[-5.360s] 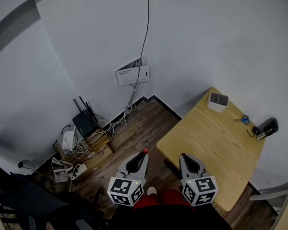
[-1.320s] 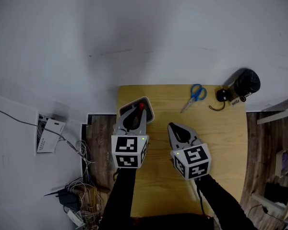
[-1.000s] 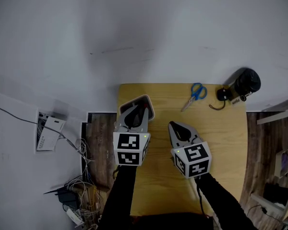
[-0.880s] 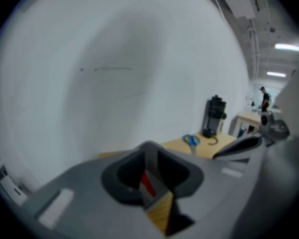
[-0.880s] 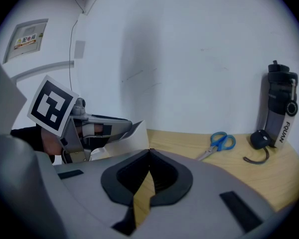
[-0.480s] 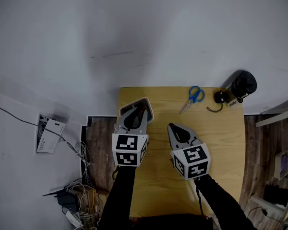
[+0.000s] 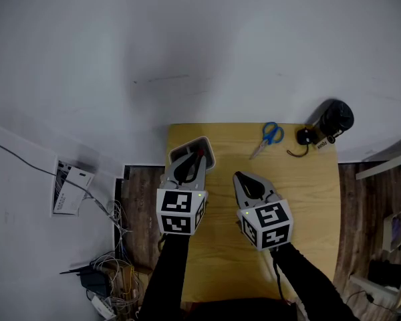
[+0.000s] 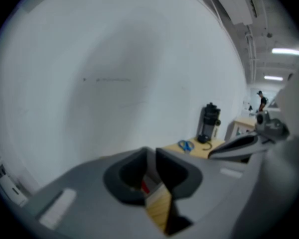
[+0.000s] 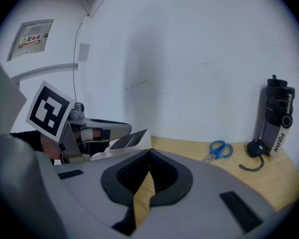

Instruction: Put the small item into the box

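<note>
On the table (image 7: 307,192), box (image 7: 187,143) back-left with small item (image 7: 200,152) over it, scissors (image 7: 271,135) back-centre, bottle (image 7: 335,118) back-right.

A plain office or workroom corner, by the look of it; a small light-wood table (image 7: 307,199) stands pushed against a bare white wall (image 7: 187,45); near the table's far edge lie blue scissors (image 7: 270,136), and at its far right corner stands a black bottle (image 7: 334,119) with a cord loop; left of the table the floor (image 7: 137,199) is dark wood plank; further left of the table a white service panel (image 7: 70,192) sits low on the wall with a cable running from it; wires and network gear (image 7: 100,283) lie tangled on the floor below; beyond the table's right end, the left gripper view shows ceiling strip lights (image 8: 286,51), another desk (image 8: 241,123) and a distant person (image 8: 261,101).
</note>
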{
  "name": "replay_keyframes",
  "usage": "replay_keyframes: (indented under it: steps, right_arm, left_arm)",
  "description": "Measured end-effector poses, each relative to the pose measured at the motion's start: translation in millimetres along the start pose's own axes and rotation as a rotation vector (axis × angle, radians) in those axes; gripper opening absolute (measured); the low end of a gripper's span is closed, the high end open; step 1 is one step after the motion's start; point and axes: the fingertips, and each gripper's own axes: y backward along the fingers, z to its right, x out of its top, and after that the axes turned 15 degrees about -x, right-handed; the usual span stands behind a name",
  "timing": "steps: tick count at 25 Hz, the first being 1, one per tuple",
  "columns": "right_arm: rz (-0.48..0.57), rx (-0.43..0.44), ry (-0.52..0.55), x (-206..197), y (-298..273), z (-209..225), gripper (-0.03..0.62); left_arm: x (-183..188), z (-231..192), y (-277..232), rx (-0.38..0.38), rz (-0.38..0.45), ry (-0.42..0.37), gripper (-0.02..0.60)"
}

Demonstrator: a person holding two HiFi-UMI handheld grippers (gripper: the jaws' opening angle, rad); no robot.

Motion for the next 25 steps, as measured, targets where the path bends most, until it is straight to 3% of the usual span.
replay_keyframes:
  steps: [25]
  right_arm:
    - [0.06,0.031,-0.001,18,34,-18,0.008]
  left_arm:
    - [5,25,43,0.024,0.025,-0.017,0.003]
